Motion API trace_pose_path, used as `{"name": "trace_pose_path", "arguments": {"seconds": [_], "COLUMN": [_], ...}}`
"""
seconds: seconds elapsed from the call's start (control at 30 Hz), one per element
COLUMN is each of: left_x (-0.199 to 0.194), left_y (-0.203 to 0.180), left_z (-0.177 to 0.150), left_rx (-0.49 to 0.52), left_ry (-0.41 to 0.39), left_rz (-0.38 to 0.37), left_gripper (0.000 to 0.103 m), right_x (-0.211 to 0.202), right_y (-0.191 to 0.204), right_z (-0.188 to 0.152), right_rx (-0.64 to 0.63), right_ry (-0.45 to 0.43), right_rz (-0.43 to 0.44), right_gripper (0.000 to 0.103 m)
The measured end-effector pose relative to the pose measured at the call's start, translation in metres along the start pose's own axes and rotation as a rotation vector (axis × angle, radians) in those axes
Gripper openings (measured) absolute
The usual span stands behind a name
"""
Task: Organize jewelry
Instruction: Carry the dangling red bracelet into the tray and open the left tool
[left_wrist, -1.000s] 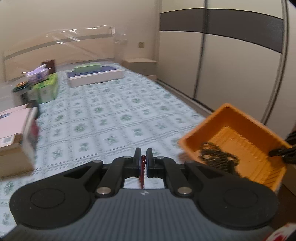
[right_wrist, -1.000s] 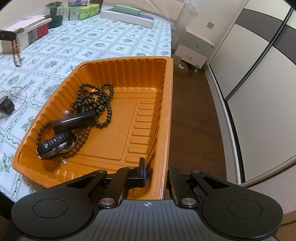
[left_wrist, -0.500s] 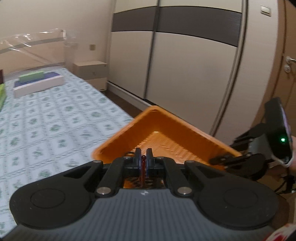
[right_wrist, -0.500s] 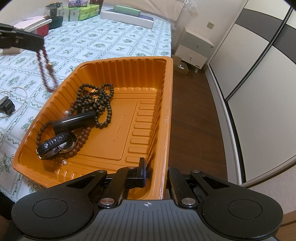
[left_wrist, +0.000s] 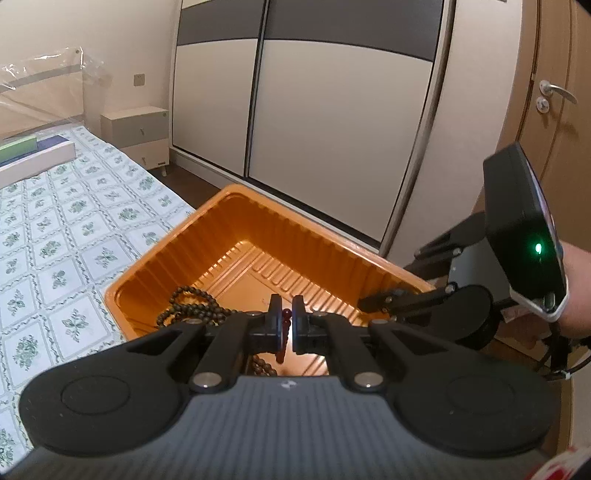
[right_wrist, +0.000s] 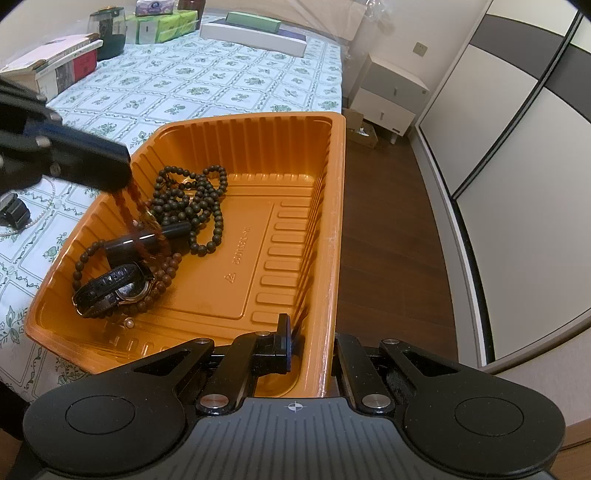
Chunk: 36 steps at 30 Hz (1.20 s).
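An orange plastic tray (right_wrist: 338, 221) lies on the edge of a flower-patterned bedspread. It holds a dark bead necklace (right_wrist: 199, 199), a black tube (right_wrist: 147, 236), a wristwatch (right_wrist: 118, 288) and brown beads (right_wrist: 162, 277). My left gripper (left_wrist: 285, 314) is shut on a string of red beads (left_wrist: 283, 332). In the right wrist view, the left gripper (right_wrist: 110, 166) hovers over the tray's left wall and the red beads (right_wrist: 129, 203) hang down onto the pile. My right gripper (right_wrist: 314, 343) is shut on the tray's near right rim; the left wrist view shows it (left_wrist: 365, 302) at the tray (left_wrist: 295, 229) corner.
A pearl strand (right_wrist: 37, 218) and a small black item (right_wrist: 13, 210) lie on the bedspread (right_wrist: 221, 85) left of the tray. Books (right_wrist: 55, 62), tissue boxes (right_wrist: 166, 26) and a flat white box (right_wrist: 255, 35) sit farther back. A nightstand (right_wrist: 391, 96), wooden floor (right_wrist: 388, 240) and wardrobe (left_wrist: 332, 129) lie right.
My left gripper has swung from over the bedspread to above the tray, carrying the red beads, which now dangle inside it. The right gripper and tray have stayed put.
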<state>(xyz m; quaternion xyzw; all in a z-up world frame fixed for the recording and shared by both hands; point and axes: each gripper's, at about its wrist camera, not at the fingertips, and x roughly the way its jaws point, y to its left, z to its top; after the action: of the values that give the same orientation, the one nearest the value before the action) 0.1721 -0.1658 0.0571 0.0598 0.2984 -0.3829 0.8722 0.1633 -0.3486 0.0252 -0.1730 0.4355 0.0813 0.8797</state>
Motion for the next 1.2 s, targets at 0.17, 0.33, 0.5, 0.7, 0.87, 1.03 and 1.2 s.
{"name": "trace_pose_path", "arguments": {"seconds": [0.17,0.33,0.5,0.7,0.87,1.03,1.2], "left_x": [0.006,0.009,0.01,0.013,0.016,0.01,-0.011], "left_y": [-0.001,-0.002,-0.002,-0.002,0.0,0.008,0.034], "left_z": [-0.004,-0.007,-0.006,-0.007,-0.009,-0.01,-0.014], "left_rx": [0.002,0.0,0.002,0.007,0.006,-0.024,-0.06], "left_ry": [0.023,0.035,0.04,0.05,0.067,0.054,0.023], "left_rz": [-0.004,-0.01,-0.017,-0.017,-0.017,-0.005,0.064], "left_gripper": [0.004,0.004,0.004,0.004,0.006,0.02,0.022], "right_x": [0.0,0.0,0.0,0.0,0.0,0.0,0.0], "right_y": [0.0,0.0,0.0,0.0,0.0,-0.001,-0.001], "right_z": [0.0,0.0,0.0,-0.001,-0.001,-0.001,-0.001], "right_rx": [0.0,0.001,0.001,0.001,0.001,0.001,0.001], "right_ry": [0.0,0.0,0.0,-0.001,-0.001,-0.001,-0.002], "right_rz": [0.001,0.001,0.001,0.002,0.002,0.003,0.003], "right_gripper": [0.005,0.005,0.005,0.005,0.005,0.005,0.005]}}
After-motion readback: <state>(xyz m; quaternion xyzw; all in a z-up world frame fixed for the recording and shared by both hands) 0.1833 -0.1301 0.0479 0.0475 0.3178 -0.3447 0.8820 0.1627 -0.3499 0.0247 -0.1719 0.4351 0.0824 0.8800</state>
